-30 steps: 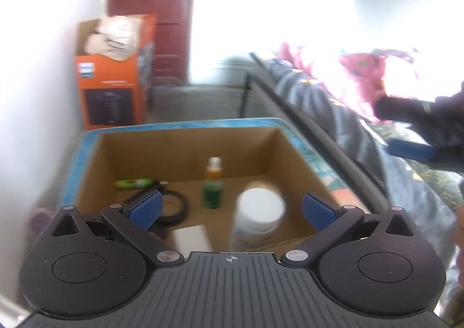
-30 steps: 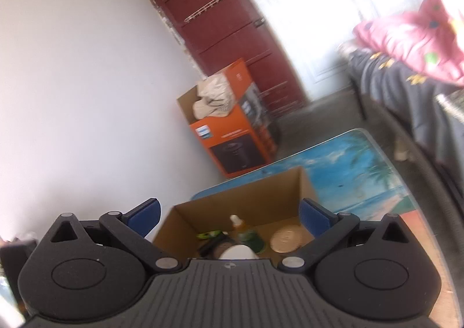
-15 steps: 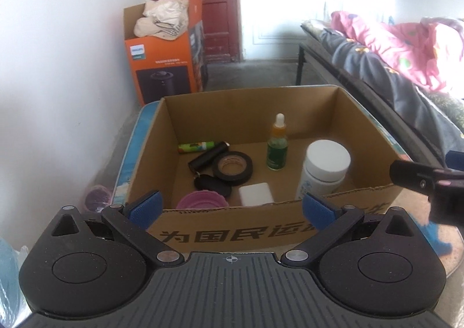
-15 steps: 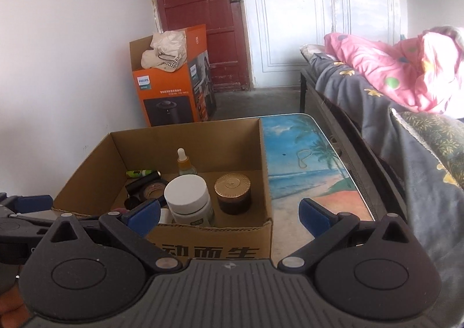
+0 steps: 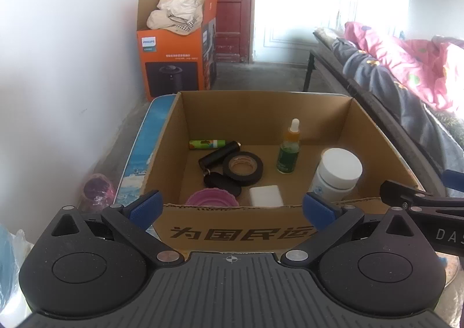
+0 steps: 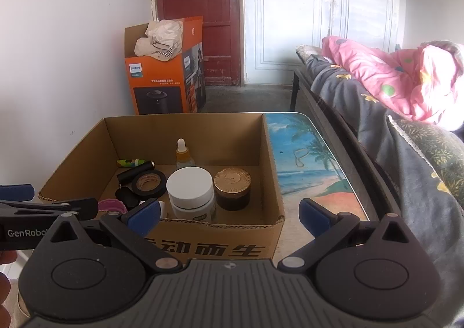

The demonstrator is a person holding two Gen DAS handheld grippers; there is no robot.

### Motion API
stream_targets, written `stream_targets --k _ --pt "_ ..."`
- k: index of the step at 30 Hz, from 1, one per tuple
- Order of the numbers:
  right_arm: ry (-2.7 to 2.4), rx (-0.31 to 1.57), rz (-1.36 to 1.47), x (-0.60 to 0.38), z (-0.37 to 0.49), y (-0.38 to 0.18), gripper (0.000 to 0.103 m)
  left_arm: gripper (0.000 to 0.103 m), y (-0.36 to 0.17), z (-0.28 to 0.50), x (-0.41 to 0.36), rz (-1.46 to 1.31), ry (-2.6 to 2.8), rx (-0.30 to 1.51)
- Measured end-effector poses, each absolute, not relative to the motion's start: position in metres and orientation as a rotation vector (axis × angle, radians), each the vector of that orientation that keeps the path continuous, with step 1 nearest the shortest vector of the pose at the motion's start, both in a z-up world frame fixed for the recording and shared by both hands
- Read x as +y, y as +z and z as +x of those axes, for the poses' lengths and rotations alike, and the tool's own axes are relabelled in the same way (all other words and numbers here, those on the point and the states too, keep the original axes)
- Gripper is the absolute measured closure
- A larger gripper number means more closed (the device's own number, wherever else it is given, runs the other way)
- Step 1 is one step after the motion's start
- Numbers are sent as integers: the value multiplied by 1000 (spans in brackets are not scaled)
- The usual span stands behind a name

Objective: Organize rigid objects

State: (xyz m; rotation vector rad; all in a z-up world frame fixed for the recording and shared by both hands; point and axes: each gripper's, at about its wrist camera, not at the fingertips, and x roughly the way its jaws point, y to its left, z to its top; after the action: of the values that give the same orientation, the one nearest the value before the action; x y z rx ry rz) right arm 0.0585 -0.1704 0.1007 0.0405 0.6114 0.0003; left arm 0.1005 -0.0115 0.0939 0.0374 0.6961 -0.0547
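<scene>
An open cardboard box [image 5: 232,233] stands on a table with a beach picture [image 6: 304,171]. Inside it are a white-lidded jar [image 5: 337,172], a green dropper bottle [image 5: 288,151], a black tape roll [image 5: 243,167], a black tube [image 5: 219,153], a green tube [image 5: 206,144], a white block [image 5: 266,196], a pink lid [image 5: 212,199] and a gold-lidded brown jar [image 6: 232,188]. My left gripper [image 5: 232,207] is open and empty just before the box's near wall. My right gripper [image 6: 230,216] is open and empty at the box's near right corner.
An orange Philips carton [image 5: 177,46] with cloths on top stands by a red door [image 6: 200,14]. A bed with a dark sheet and pink quilt [image 6: 406,78] runs along the right. A white wall is on the left. A purple object [image 5: 95,191] lies on the floor beside the table.
Both grippers have pulled back from above the box toward its near side and levelled out. Both stayed open and empty.
</scene>
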Motion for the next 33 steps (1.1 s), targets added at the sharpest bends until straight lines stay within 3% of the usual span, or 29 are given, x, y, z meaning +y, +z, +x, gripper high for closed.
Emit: stream_targets --k 33 --pt "2 650 10 -165 61 95 0 0 91 103 -4 56 -39 730"
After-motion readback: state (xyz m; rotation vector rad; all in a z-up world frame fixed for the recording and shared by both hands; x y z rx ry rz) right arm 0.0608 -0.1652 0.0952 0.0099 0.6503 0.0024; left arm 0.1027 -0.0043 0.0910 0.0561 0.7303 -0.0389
